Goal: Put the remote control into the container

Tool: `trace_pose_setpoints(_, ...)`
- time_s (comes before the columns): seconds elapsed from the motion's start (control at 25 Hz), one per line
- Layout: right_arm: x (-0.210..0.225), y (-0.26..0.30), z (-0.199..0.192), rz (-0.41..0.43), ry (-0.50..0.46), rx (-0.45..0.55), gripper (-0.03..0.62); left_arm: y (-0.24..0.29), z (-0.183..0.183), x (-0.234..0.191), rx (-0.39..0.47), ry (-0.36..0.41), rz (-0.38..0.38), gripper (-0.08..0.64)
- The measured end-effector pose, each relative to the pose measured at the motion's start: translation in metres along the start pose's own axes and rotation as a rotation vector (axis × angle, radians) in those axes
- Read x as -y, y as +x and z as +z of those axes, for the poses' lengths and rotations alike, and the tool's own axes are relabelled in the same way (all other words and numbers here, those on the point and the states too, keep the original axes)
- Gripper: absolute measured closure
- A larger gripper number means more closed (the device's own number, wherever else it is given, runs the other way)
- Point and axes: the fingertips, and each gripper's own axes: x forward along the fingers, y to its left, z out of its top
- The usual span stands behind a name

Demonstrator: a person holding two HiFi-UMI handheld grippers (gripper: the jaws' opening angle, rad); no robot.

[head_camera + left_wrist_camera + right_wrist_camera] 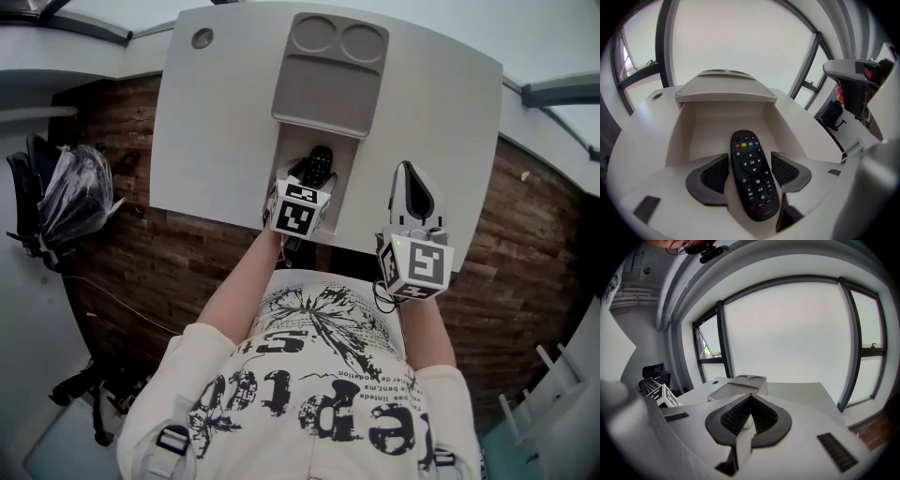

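The black remote control sits between the pads of my left gripper, which is shut on it, buttons facing up. Its far end reaches over the open white compartment of the container, set in the table's near side. The container's grey lid, with two round recesses, lies slid back beyond the opening. My right gripper hovers to the right of the container above the table's near edge, shut with nothing between its pads.
The white table has a round cable hole at its far left corner. A chair with a dark plastic bag stands on the wooden floor to the left. Large windows lie beyond the table.
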Motion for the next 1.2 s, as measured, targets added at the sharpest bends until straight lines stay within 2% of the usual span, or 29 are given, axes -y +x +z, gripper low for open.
trace_pose_setpoints(0.12, 0.001, -0.003, 0.004, -0.008, -0.007, 0.009, 0.591, -0.007, 0.004, -0.001, -0.006, -0.035, -0.014, 0.287)
trace_pose_setpoints(0.2, -0.001, -0.006, 0.008, -0.006, -0.017, 0.017, 0.591, -0.015, 0.008, -0.003, 0.022, -0.033, -0.009, 0.287)
trace_pose_setpoints(0.28, -0.004, -0.009, 0.011, -0.005, -0.024, 0.024, 0.591, -0.028, 0.014, -0.003, 0.051, 0.002, -0.005, 0.287)
trace_pose_setpoints(0.44, -0.007, -0.015, 0.015, -0.023, -0.020, 0.039, 0.591, -0.060, 0.028, 0.003, 0.097, 0.089, -0.049, 0.288)
trace_pose_setpoints(0.52, -0.012, -0.017, 0.021, -0.029, -0.018, 0.056, 0.591, -0.082, 0.046, -0.001, 0.178, 0.081, -0.040, 0.307)
trace_pose_setpoints(0.64, -0.023, -0.022, 0.034, -0.021, -0.018, 0.086, 0.591, -0.122, 0.079, -0.008, 0.336, 0.068, 0.008, 0.437)
trace_pose_setpoints(0.76, -0.032, -0.025, 0.048, -0.014, -0.026, 0.120, 0.591, -0.159, 0.110, -0.009, 0.478, 0.073, 0.037, 0.524)
trace_pose_setpoints(0.92, -0.043, -0.029, 0.065, -0.017, -0.040, 0.158, 0.591, -0.200, 0.139, -0.005, 0.624, 0.089, 0.016, 0.551)
trace_pose_setpoints(1.08, -0.057, -0.032, 0.084, -0.006, -0.054, 0.204, 0.591, -0.242, 0.168, 0.006, 0.788, 0.176, 0.000, 0.551)
trace_pose_setpoints(1.2, -0.066, -0.034, 0.099, -0.005, -0.068, 0.245, 0.591, -0.264, 0.182, 0.009, 0.869, 0.238, 0.014, 0.551)
